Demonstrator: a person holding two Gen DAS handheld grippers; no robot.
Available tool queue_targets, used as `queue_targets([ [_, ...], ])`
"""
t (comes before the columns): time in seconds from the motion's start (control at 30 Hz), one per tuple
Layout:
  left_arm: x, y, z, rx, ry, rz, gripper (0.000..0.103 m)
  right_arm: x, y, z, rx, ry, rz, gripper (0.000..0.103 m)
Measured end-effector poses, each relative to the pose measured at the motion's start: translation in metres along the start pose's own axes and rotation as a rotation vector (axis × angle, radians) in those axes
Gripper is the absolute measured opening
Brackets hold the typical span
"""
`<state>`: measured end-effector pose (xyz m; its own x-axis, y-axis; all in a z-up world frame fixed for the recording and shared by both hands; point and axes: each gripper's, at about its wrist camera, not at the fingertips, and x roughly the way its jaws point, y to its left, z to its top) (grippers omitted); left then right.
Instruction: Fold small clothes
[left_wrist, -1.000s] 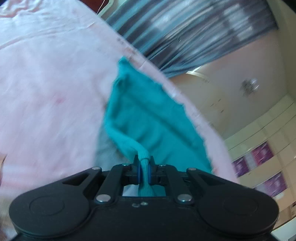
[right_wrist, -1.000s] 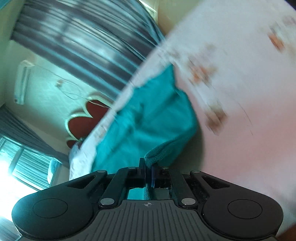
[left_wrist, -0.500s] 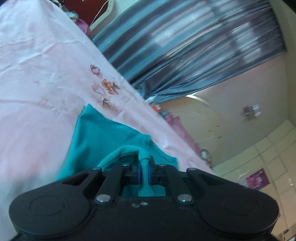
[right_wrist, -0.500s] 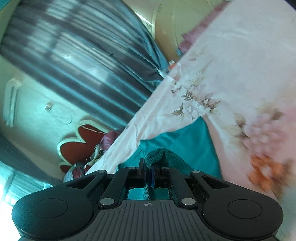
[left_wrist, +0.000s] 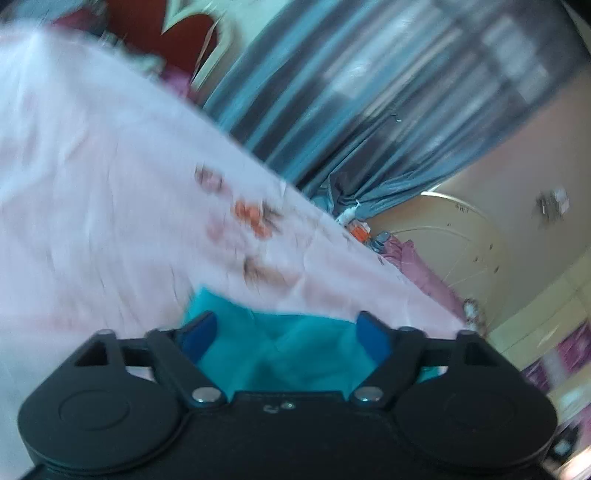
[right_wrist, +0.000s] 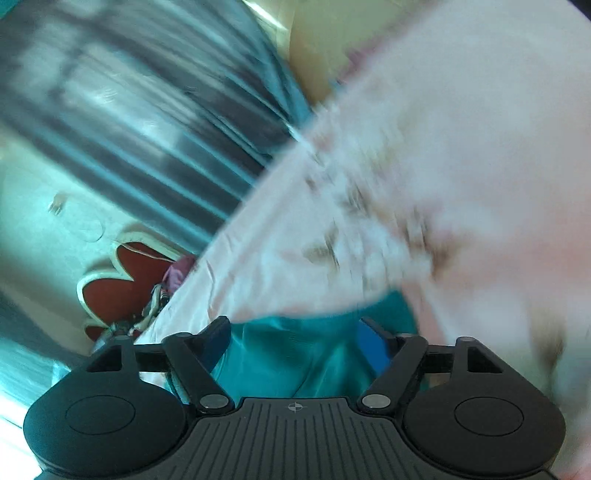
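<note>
- The left gripper (left_wrist: 286, 334) has its jaws spread wide and opening; its blue pads (left_wrist: 199, 334) stand clear of the cloth on either side, pinching nothing.
- A teal garment (left_wrist: 280, 350) lies on the bed directly below and between the left gripper's fingers, its far edge just ahead of the fingertips.
- The pink bedsheet (left_wrist: 92, 221) with its blurred orange and brown flower print spreads out beyond the garment, taking up the left and middle of the left wrist view.
- Grey-blue curtains (left_wrist: 388, 103) hang behind the bed, and a red, pale-edged headboard (left_wrist: 147, 48) shows at the top left of that view.
- The right gripper (right_wrist: 295, 338) is likewise spread apart and opening, its blue pads (right_wrist: 373, 343) free of the fabric.
- The same teal garment (right_wrist: 295, 354) sits between and under the right gripper's fingers, resting on the sheet (right_wrist: 461, 166); it looks creased, but the blur hides how it is folded.
- In the right wrist view the curtains (right_wrist: 129, 110) fill the upper left, and the headboard (right_wrist: 122, 280) stands at the left by the bed's edge.
- Both views are smeared by motion, so fine details of the print and the garment's seams cannot be made out.
</note>
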<state>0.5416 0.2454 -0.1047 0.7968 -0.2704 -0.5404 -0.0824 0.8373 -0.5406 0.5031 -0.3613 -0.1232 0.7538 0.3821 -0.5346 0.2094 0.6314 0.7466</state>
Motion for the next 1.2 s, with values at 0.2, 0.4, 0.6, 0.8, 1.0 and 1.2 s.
queue_targets([
  [0.2,0.030,-0.018,0.003,0.268,0.161,0.000,0.067,0.014,0.021,0.004,-0.278,0.075,-0.040,0.057],
  [0.4,0.068,-0.045,-0.014,0.539,0.284,0.103,0.066,0.055,0.042,-0.019,-0.582,0.199,-0.131,0.044],
  [0.6,0.082,-0.053,-0.021,0.606,0.342,0.081,0.024,0.073,0.050,-0.036,-0.726,0.253,-0.162,0.009],
  [0.8,0.051,-0.062,-0.019,0.582,0.168,0.042,0.013,0.044,0.056,-0.041,-0.750,0.100,-0.161,0.006],
  [1.0,0.048,-0.061,-0.008,0.475,0.026,0.073,0.013,0.050,0.054,-0.034,-0.685,-0.022,-0.205,0.006],
  [1.2,0.069,-0.064,-0.004,0.485,0.061,0.131,0.013,0.067,0.062,-0.027,-0.689,-0.033,-0.218,0.005],
])
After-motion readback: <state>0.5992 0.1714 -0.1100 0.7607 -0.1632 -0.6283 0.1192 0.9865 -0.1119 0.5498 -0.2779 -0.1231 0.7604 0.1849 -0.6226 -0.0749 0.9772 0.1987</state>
